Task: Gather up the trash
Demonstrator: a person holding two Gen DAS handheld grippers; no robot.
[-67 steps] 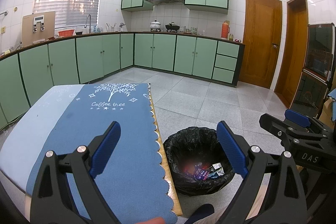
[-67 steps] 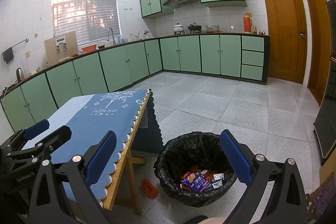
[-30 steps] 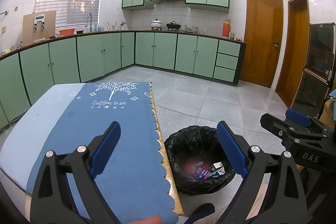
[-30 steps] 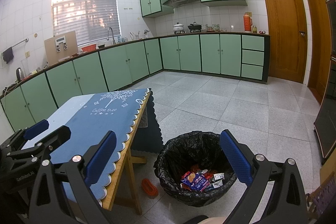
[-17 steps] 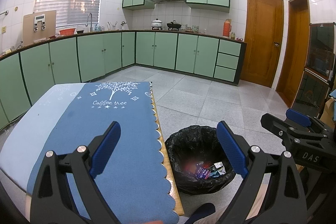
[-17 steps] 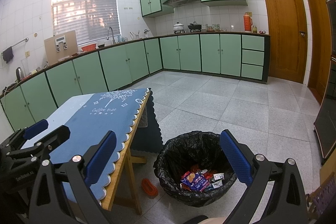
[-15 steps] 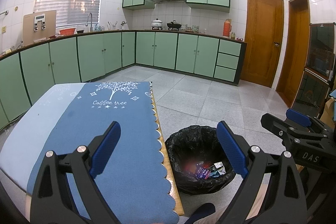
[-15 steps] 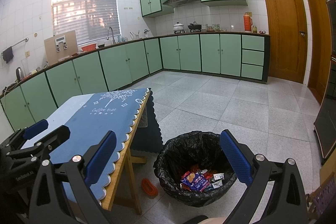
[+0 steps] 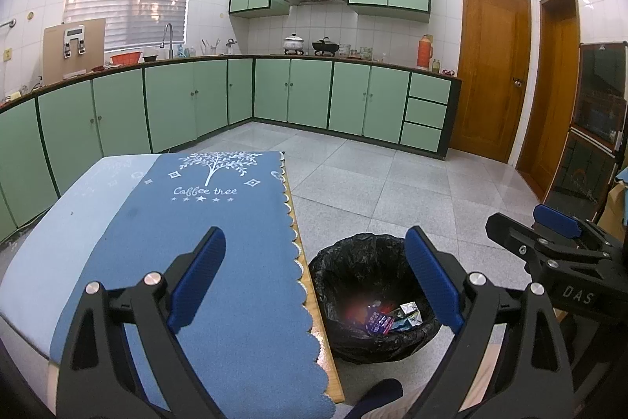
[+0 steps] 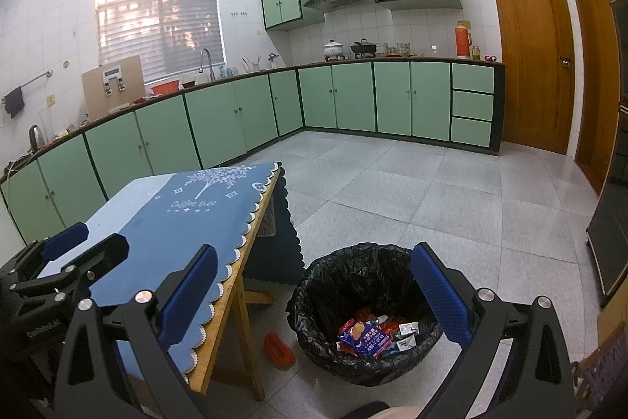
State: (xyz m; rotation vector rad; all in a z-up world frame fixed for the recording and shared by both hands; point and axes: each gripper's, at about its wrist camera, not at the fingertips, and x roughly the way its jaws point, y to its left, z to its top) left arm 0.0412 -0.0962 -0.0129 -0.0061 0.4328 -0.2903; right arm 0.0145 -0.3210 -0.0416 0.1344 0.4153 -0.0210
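A bin lined with a black bag (image 9: 373,297) stands on the floor right of the table; it also shows in the right wrist view (image 10: 365,313). Snack wrappers (image 10: 365,336) lie inside it, also seen in the left wrist view (image 9: 388,317). My left gripper (image 9: 314,277) is open and empty, held above the table's right edge. My right gripper (image 10: 314,297) is open and empty, held above the bin. Each gripper shows in the other's view, the right one (image 9: 557,250) and the left one (image 10: 66,262).
The table carries a blue cloth (image 9: 188,222) with a tree print; its top shows nothing else. An orange object (image 10: 278,348) lies on the floor by the table leg. Green cabinets (image 9: 314,97) line the walls. Wooden doors (image 9: 494,73) stand at the right.
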